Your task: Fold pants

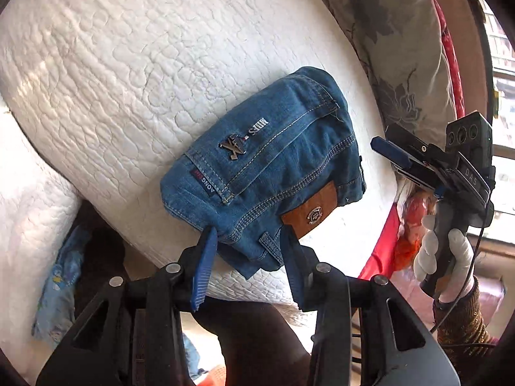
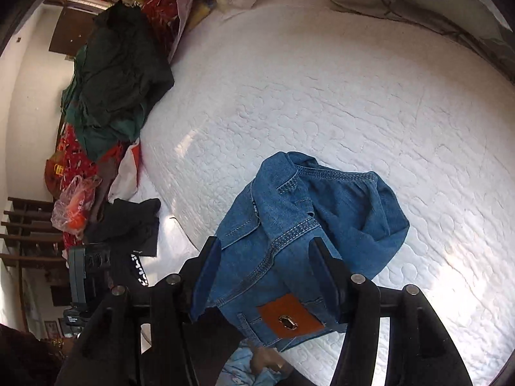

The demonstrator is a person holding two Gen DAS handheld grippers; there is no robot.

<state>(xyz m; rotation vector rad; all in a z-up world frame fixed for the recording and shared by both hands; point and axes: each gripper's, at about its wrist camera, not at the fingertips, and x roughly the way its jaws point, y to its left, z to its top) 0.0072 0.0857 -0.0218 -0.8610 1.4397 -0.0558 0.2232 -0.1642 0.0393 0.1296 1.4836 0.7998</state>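
- Left wrist view: folded jeans (image 1: 273, 160) lie as a compact bundle near the edge of a bed (image 1: 128, 64) covered with a white quilt, the brown leather patch (image 1: 310, 214) facing up at the near end.
- Right wrist view shows the same jeans (image 2: 309, 222) bunched on the quilt, with their near end between this gripper's fingers.
- Left gripper (image 1: 248, 241) sits at the near edge of the jeans; its jaws are spread, with the denim edge between the blue pads, which do not visibly press on it.
- Right gripper (image 1: 391, 154) is off to the side, above the bed's edge, held by a gloved hand (image 1: 450, 257); its jaws are apart, and in its own view (image 2: 267, 251) the denim fills the gap, but I cannot tell whether the pads pinch it.
- A grey floral pillow (image 1: 386, 48) lies beyond the jeans.
- Dark green clothes (image 2: 119, 74) and red fabric (image 2: 74, 160) are piled on the far side of the bed.
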